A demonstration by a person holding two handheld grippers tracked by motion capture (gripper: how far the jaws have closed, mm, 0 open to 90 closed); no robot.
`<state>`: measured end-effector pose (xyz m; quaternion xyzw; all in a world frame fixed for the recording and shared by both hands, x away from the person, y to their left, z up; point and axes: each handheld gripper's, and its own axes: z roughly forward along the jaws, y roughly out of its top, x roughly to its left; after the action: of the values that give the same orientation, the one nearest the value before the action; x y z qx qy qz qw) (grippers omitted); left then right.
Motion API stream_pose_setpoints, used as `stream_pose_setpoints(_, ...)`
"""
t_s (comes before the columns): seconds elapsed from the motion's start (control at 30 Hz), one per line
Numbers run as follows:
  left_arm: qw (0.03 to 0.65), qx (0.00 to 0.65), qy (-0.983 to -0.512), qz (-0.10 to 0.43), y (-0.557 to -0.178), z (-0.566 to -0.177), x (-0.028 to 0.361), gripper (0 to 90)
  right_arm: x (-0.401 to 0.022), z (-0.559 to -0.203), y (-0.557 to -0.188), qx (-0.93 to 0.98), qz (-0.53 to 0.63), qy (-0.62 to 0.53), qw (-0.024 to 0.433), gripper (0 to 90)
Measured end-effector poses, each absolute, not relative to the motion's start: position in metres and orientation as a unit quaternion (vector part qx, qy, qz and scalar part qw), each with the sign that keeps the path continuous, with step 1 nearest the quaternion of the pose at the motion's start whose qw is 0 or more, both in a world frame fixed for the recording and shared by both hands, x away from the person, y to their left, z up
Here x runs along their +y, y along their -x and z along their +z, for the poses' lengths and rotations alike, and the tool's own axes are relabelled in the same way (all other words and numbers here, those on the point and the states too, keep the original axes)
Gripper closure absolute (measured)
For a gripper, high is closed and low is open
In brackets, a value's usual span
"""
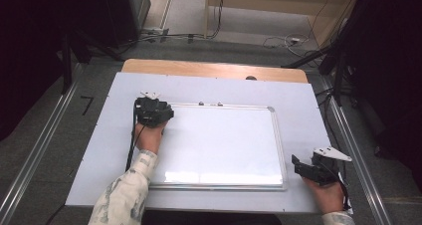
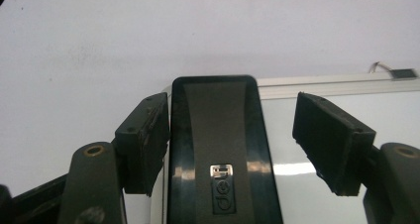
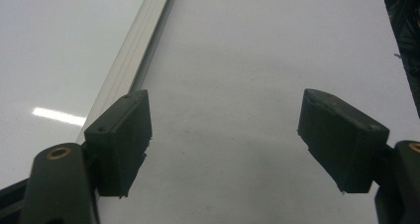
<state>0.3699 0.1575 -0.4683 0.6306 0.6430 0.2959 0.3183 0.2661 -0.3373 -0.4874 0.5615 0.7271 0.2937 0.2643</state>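
Note:
A black whiteboard eraser (image 2: 218, 149) with a small silver label lies on the top-left corner of a blank whiteboard (image 1: 224, 140). In the left gripper view, my left gripper (image 2: 233, 115) is open around the eraser. Its left pad (image 2: 143, 140) touches the eraser's side and its right pad (image 2: 329, 140) stands apart from it. From above, the left gripper (image 1: 153, 109) sits over that corner. My right gripper (image 1: 298, 163) rests open beside the board's lower right corner. In its own view the right gripper (image 3: 223, 130) holds nothing, over the white table cover next to the board's metal frame (image 3: 133, 50).
The board lies on a white sheet (image 1: 298, 95) that covers a wooden table (image 1: 214, 68). Two small clips (image 1: 200, 104) sit on the board's top frame, and one clip (image 2: 402, 74) is in the left gripper view. Cables and stands crowd the floor behind the table.

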Motion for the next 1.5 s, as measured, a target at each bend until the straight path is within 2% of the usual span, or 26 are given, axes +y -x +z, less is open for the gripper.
stream_pose_setpoints(0.7,0.416,0.566,-0.662,0.261,-0.32,-0.449,0.159,22.2,-0.338,-0.487,-0.265,0.723,0.296,-0.566,0.265,19.7)
stream_pose_setpoints(1.5,0.415,0.543,-0.684,0.256,-0.28,-0.458,0.18,21.5,-0.339,-0.485,-0.263,0.721,0.299,-0.566,0.265,19.7)
